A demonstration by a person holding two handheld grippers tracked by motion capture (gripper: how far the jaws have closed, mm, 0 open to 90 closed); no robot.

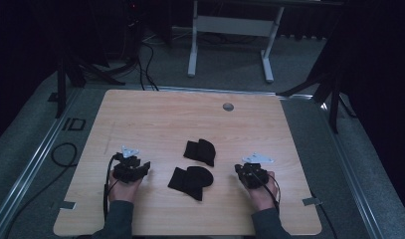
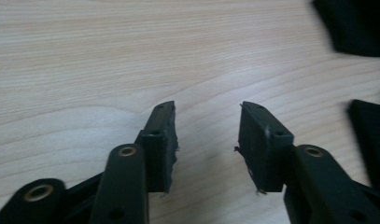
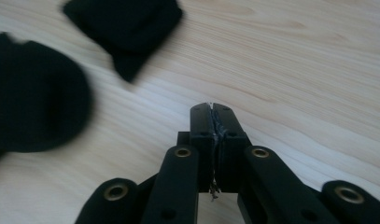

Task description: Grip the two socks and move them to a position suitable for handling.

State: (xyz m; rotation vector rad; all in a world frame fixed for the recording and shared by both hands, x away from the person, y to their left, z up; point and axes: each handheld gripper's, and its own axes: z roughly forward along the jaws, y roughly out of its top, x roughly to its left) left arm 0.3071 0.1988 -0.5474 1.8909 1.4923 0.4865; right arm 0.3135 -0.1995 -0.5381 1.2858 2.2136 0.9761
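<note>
High view: two black folded cloth pieces lie mid-bench between the two tools. The near cloth [image 1: 190,182] sits just inward of the left tool [image 1: 144,168], to that tool's right, and somewhat farther from the right tool [image 1: 238,172], on that tool's left. The far cloth [image 1: 200,151] lies ahead of the near one, apart from it. Neither tool touches either piece. The left tool is judged the nearer to the near cloth, whose long axis runs roughly across the bench [image 1: 155,114].

Left gripper view: the left tool [image 2: 206,122] stands released, jaws well apart, nothing between them, bare bench below. Dark cloth edges show ahead-right and at right.

Right gripper view: the right tool [image 3: 211,122] is clenched, pads pressed together, holding nothing. The near cloth [image 3: 36,100] lies to its left; the far cloth [image 3: 124,25] ahead-left.
</note>
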